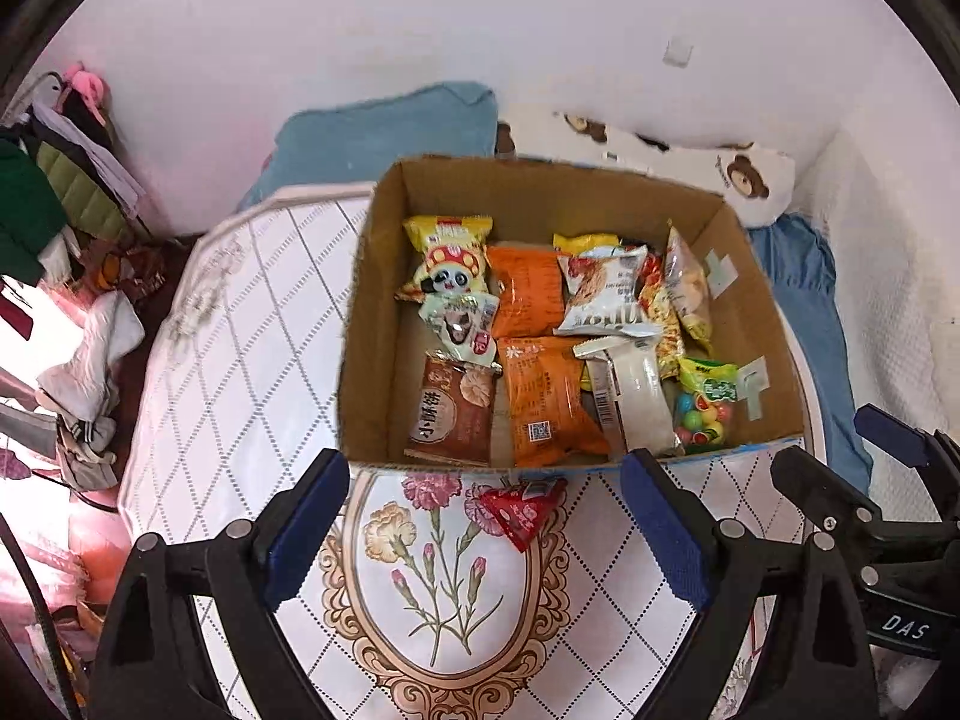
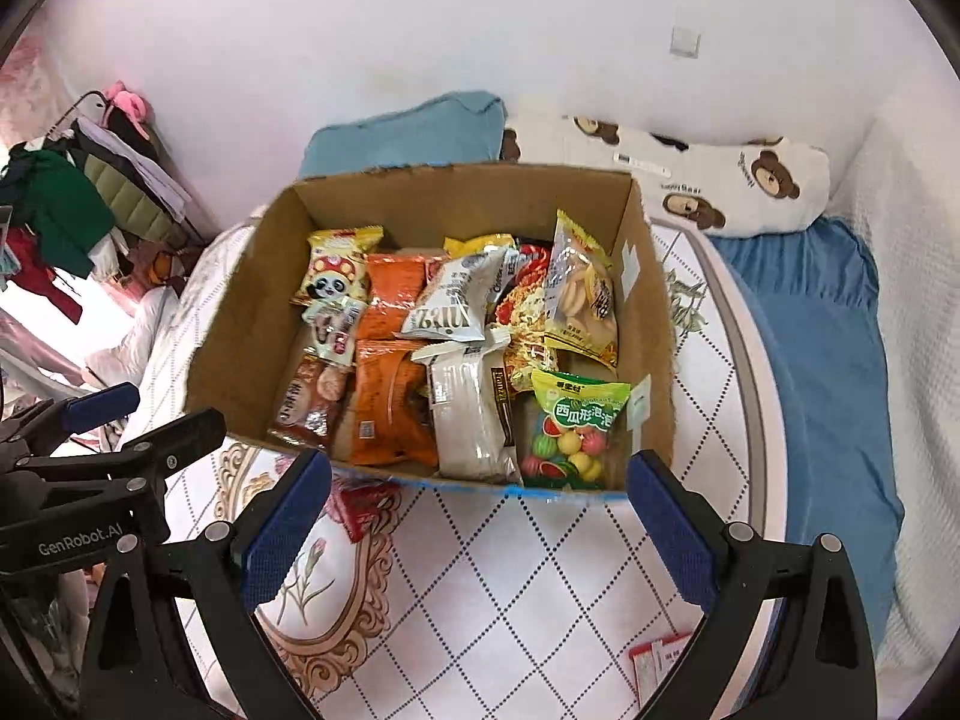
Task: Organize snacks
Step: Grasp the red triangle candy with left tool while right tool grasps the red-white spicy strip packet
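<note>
Left gripper [image 1: 485, 516]: blue-padded fingers [image 1: 306, 525] wide apart, nothing btwn them, hanging over the table [image 1: 240, 324] at the bottom of the left wrist view. Right gripper [image 2: 479, 525]: fingers [image 2: 287, 534] likewise spread, empty, bottom of the right wrist view; it also shows as black linkage at lower right of the left view, and the left gripper shows at lower left of the right view. Just beyond the left fingertips, center-bottom of the left view, a small red triangular packet [image 1: 521, 510] lies on the table's flower print, outside the box & just beside its near wall. The cardboard box [image 1: 372, 324] sits mid-frame in both views, open-topped, w/ blue tape along its near rim. Inside, the snacks lie flat & overlapping: yellow panda bag [image 1: 447, 258] at upper left, brown cookie pack [image 1: 450, 414] at lower left, two orange packs [image 1: 528, 294] down the center, white pack [image 1: 639, 402] right of those, a green-topped bag of round coloured candy [image 2: 570, 426] in the near-right corner, a clear bag of round biscuits [image 2: 582, 294] leaning above it. At the lower right edge of the right view, a red-and-white packet [image 2: 657, 657] lies on the table, partly hidden by the right finger. Behind the box: blue pillow [image 1: 390, 132], bear-print pillow [image 2: 720, 180], white wall. Clothes pile [image 1: 54, 192] at far left.
</note>
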A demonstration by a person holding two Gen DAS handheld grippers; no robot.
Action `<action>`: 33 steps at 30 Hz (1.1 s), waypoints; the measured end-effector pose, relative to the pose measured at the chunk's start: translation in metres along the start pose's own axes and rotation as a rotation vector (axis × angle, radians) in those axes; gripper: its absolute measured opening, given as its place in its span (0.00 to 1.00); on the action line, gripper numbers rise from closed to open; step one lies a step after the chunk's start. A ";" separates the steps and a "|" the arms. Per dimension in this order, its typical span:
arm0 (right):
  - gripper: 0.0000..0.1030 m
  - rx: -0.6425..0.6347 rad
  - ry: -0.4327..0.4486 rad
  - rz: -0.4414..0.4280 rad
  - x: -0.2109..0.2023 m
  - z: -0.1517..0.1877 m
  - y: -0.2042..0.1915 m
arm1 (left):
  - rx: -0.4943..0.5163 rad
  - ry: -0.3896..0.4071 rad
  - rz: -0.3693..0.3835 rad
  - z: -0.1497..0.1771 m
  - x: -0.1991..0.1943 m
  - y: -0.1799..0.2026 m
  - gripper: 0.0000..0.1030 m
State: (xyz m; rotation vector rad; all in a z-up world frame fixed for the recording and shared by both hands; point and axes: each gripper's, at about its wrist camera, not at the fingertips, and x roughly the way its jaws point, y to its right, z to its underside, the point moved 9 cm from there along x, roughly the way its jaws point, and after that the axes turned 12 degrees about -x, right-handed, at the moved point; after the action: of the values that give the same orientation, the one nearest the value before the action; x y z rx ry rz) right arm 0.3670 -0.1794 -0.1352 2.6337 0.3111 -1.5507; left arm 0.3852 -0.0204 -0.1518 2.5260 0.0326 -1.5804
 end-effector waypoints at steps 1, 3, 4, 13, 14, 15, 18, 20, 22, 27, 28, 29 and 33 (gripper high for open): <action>0.98 -0.004 0.012 0.005 -0.007 0.001 -0.001 | 0.005 0.022 -0.003 0.002 -0.008 0.000 0.90; 0.98 -0.005 0.043 0.014 -0.022 0.004 -0.003 | 0.014 0.059 -0.012 0.006 -0.020 0.000 0.90; 0.98 -0.009 0.060 0.021 -0.031 0.007 -0.005 | 0.019 0.075 -0.015 0.008 -0.025 0.001 0.90; 0.98 0.012 0.154 0.040 -0.082 0.028 -0.009 | 0.008 0.170 -0.004 0.031 -0.067 -0.003 0.90; 0.98 0.015 0.160 0.039 -0.087 0.031 -0.009 | 0.007 0.174 0.001 0.033 -0.071 -0.003 0.90; 0.98 0.018 0.165 0.035 -0.090 0.033 -0.010 | 0.005 0.176 0.006 0.035 -0.073 -0.003 0.90; 0.98 0.032 0.179 0.023 -0.101 0.038 -0.011 | 0.003 0.185 0.012 0.039 -0.078 -0.003 0.90; 0.98 0.048 0.189 0.012 -0.107 0.043 -0.010 | -0.001 0.183 0.014 0.042 -0.079 -0.004 0.90; 0.98 0.068 0.195 0.007 -0.109 0.048 -0.006 | -0.004 0.173 0.016 0.047 -0.076 -0.004 0.90; 0.98 0.208 0.123 0.001 -0.097 0.096 0.034 | 0.007 0.087 0.008 0.077 -0.047 -0.004 0.90; 0.98 0.239 0.100 0.007 -0.092 0.110 0.045 | 0.014 0.065 -0.002 0.085 -0.038 -0.004 0.90; 0.98 0.280 0.068 0.012 -0.084 0.127 0.059 | 0.021 0.045 -0.008 0.092 -0.030 -0.003 0.90; 0.98 0.442 -0.065 0.018 -0.052 0.202 0.106 | 0.046 -0.047 -0.022 0.123 0.004 0.002 0.90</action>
State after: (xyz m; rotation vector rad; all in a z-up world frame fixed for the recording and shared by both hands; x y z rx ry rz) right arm 0.1916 -0.3226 -0.1929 2.8743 -0.0726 -1.8792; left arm 0.2775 -0.0405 -0.2073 2.5299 0.0183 -1.6666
